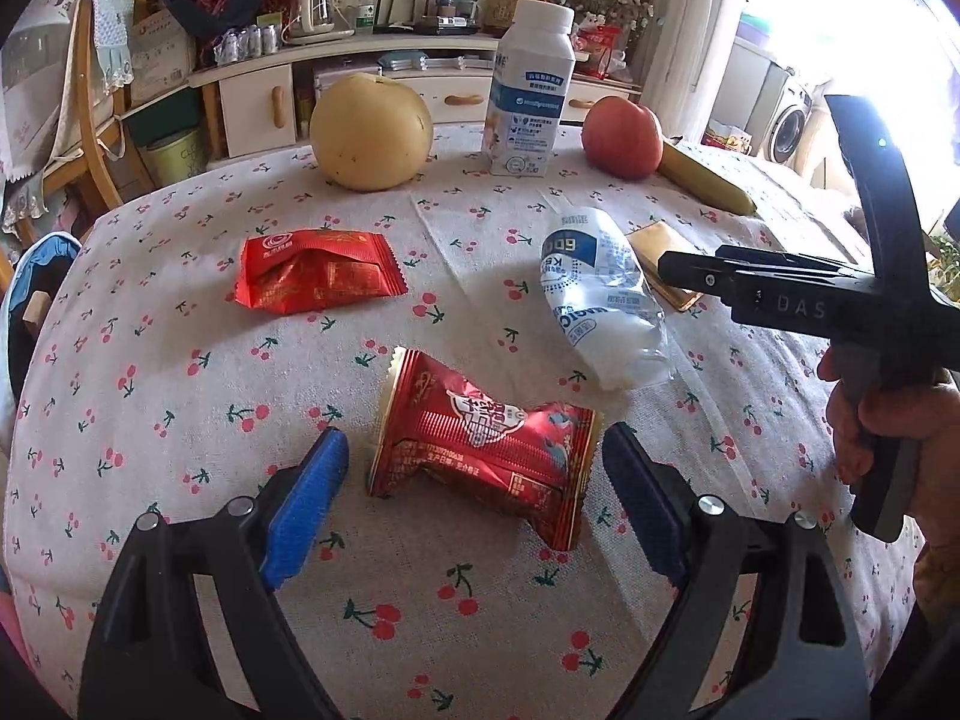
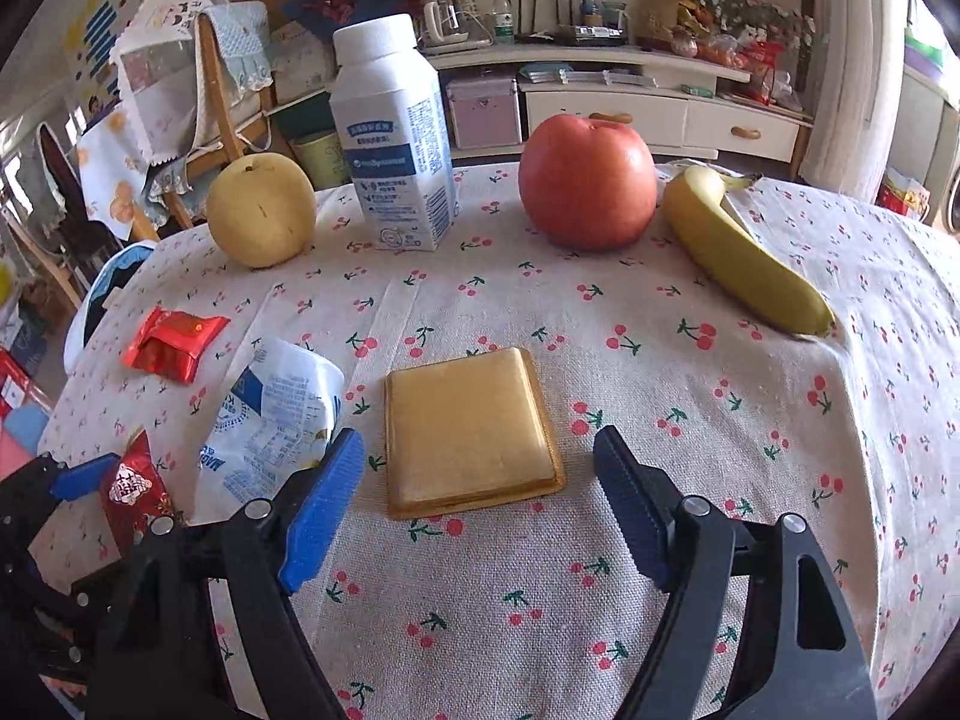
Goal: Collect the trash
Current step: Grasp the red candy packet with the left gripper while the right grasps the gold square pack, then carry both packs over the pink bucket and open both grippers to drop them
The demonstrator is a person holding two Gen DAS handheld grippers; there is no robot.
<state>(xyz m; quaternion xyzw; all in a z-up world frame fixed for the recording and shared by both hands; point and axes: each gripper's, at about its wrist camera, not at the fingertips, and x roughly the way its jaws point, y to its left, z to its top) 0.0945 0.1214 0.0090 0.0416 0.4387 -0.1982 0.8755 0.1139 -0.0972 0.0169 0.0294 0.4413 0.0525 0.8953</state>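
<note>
Judging by how things lie, collecting has barely begun: every piece of trash I can see is on the cherry-print tablecloth and nothing is gripped yet. Left to gather are the crumpled red wrapper, a second red wrapper farther back, the flattened white-and-blue pouch and the flat gold packet. No bin or bag shows in either view. The pear, milk carton, apple and banana stand along the far side and look like things to leave alone.

The left gripper is low over the cloth with its blue pads spread wide on either side of the crumpled wrapper — one at each end, not touching it. The right gripper is likewise wide open, its pads bracketing the near end of the gold packet, apart from it. From the left view the right tool points inward toward the pouch, held level by the right hand — each gripper seems lined up on its own piece
</note>
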